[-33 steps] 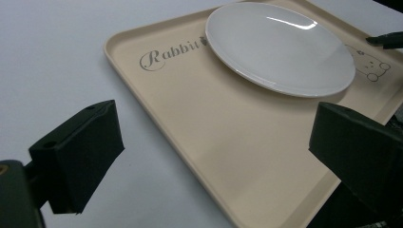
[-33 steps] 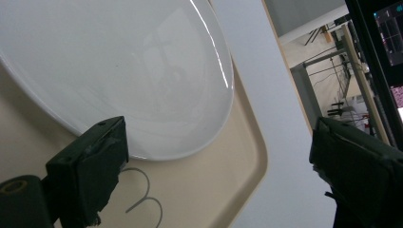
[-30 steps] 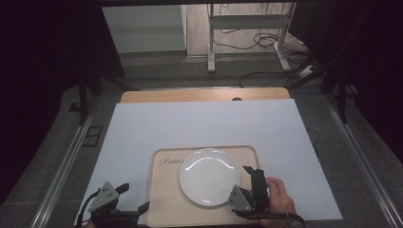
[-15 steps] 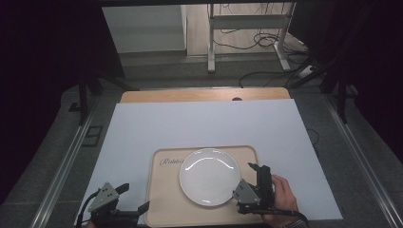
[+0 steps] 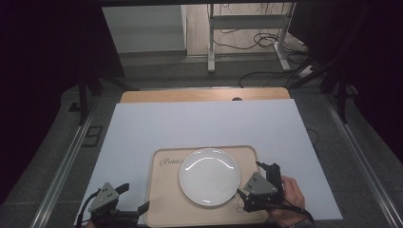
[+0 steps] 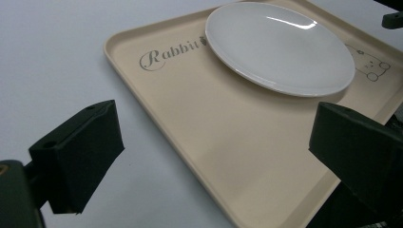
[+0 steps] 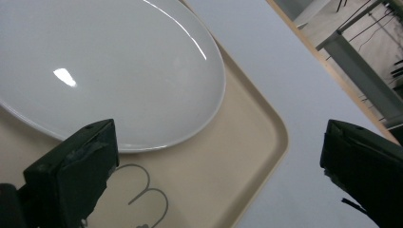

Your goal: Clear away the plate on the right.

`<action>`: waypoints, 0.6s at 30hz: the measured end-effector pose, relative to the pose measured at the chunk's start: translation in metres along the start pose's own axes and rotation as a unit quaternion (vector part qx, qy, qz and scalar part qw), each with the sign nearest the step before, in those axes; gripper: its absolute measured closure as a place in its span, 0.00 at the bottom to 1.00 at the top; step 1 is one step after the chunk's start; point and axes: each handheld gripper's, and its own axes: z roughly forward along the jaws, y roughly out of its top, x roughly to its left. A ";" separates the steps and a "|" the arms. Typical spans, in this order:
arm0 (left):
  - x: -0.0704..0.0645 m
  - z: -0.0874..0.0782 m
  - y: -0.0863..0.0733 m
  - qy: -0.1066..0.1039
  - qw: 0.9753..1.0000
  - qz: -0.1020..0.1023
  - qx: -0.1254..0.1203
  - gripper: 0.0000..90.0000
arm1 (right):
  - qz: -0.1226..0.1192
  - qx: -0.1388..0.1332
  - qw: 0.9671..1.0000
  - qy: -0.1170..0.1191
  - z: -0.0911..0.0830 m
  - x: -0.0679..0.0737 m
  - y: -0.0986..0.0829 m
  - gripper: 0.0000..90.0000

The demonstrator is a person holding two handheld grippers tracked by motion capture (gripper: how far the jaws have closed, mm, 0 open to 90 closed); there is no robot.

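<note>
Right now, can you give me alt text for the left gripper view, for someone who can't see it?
A white plate sits empty on a beige tray printed with the word Rabbit, on a white table surface. The left gripper is open, its two black fingers wide apart in the foreground on either side of the tray's near corner, touching nothing.

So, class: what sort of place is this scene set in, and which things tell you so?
Probably a lab or recording workspace, not a dining room: a tray with one bare plate on a white-covered table, loose cables on the floor behind, dark screens around.
</note>
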 end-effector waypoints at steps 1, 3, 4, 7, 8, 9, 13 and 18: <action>0.000 0.000 0.000 0.000 1.000 0.000 0.000 0.04 | 0.007 0.000 1.000 0.003 0.000 -0.001 -0.001 0.00; 0.000 0.000 0.000 0.000 1.000 0.000 0.000 0.04 | 0.017 0.000 1.000 0.007 -0.001 -0.004 -0.003 0.00; 0.000 0.000 0.000 0.001 1.000 0.000 0.000 0.04 | 0.021 0.000 1.000 0.009 -0.002 -0.005 -0.004 0.00; 0.000 0.000 0.000 0.001 1.000 0.001 0.000 0.04 | 0.031 0.000 0.999 0.010 -0.003 -0.007 -0.006 0.00; 0.000 0.000 0.000 0.001 1.000 0.000 0.001 0.04 | 0.035 0.000 0.999 0.011 -0.003 -0.008 -0.007 0.00; 0.000 0.000 0.000 0.001 1.000 0.000 0.001 0.04 | 0.041 0.000 0.999 0.012 -0.004 -0.009 -0.008 0.00; 0.000 0.000 0.000 0.001 1.000 0.000 0.001 0.04 | 0.064 -0.002 0.998 0.020 -0.005 -0.014 -0.012 0.00; 0.000 0.000 0.000 0.001 1.000 0.000 0.001 0.04 | 0.096 -0.010 0.995 0.030 -0.008 -0.020 -0.017 0.00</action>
